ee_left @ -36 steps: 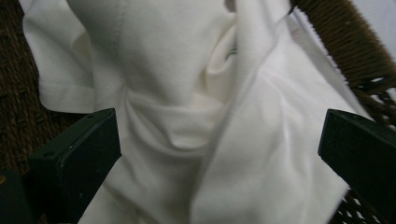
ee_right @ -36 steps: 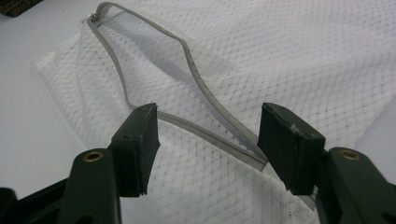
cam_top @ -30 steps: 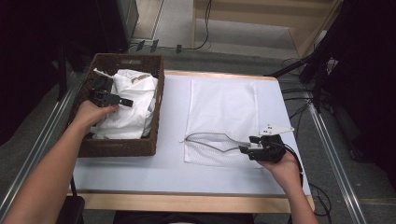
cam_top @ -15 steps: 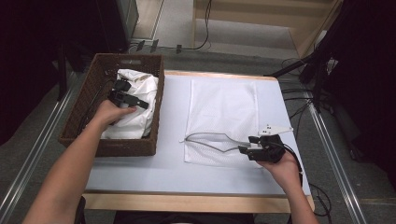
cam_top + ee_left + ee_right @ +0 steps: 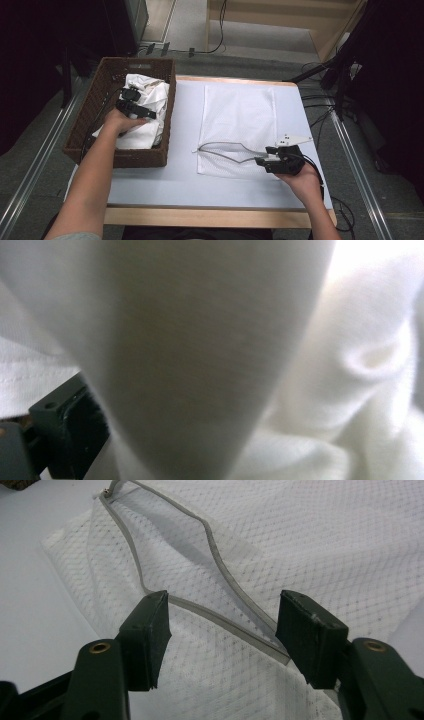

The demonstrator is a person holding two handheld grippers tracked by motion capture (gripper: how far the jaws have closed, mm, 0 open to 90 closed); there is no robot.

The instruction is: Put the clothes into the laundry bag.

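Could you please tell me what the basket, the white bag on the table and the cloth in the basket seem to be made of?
The basket looks like dark brown woven wicker, judging by its ribbed walls. The white bag appears to be a fine synthetic mesh with a diamond net pattern and a grey zip edge. The cloth looks like soft, matt white knit, perhaps cotton; it folds loosely.

White cloth crowded right up against the lens, one broad shaded fold hanging down the middle, brighter rumpled folds to its right. At lower left, one black jaw of the claw showed, pressed against the fabric.
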